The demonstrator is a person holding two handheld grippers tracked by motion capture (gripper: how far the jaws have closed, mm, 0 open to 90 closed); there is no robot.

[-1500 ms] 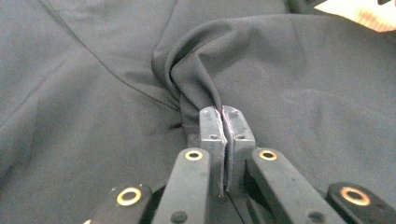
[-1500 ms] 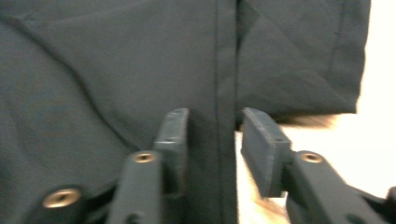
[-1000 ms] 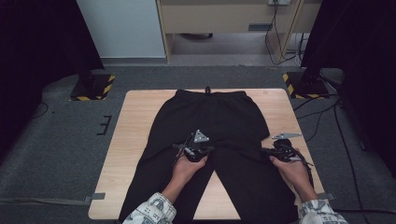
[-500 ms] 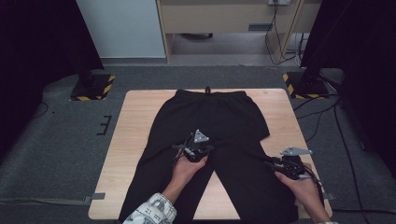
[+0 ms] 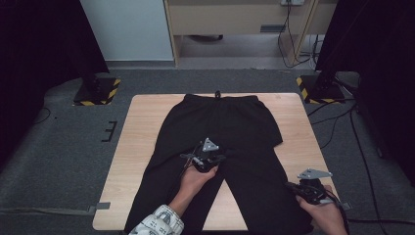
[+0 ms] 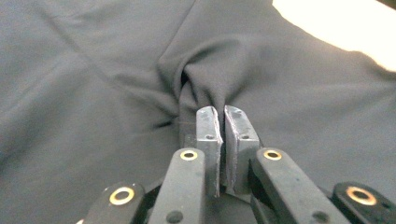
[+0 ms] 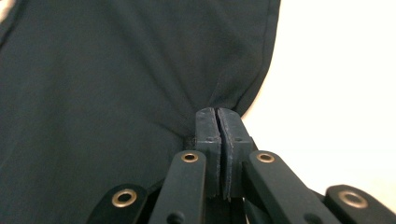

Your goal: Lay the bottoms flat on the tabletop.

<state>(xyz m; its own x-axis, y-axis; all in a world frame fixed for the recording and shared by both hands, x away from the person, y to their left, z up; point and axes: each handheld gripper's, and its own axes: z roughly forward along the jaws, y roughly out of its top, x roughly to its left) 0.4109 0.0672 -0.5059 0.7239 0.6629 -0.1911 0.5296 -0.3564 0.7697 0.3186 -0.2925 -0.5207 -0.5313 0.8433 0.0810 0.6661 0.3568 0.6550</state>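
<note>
Black trousers (image 5: 222, 142) lie flat on wooden table (image 5: 142, 147), L gripper (image 6: 223, 122) pinching crotch fabric, R gripper (image 7: 217, 122) pinching outer leg edge near hem; fold prob. next, needing a joint lift.

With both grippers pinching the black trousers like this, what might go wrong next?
The left gripper grips only a small bunched fold at the crotch of the trousers; it may slip out when pulled. The right gripper pinches the very edge of a leg by the table edge, so that leg may slide off.
</note>
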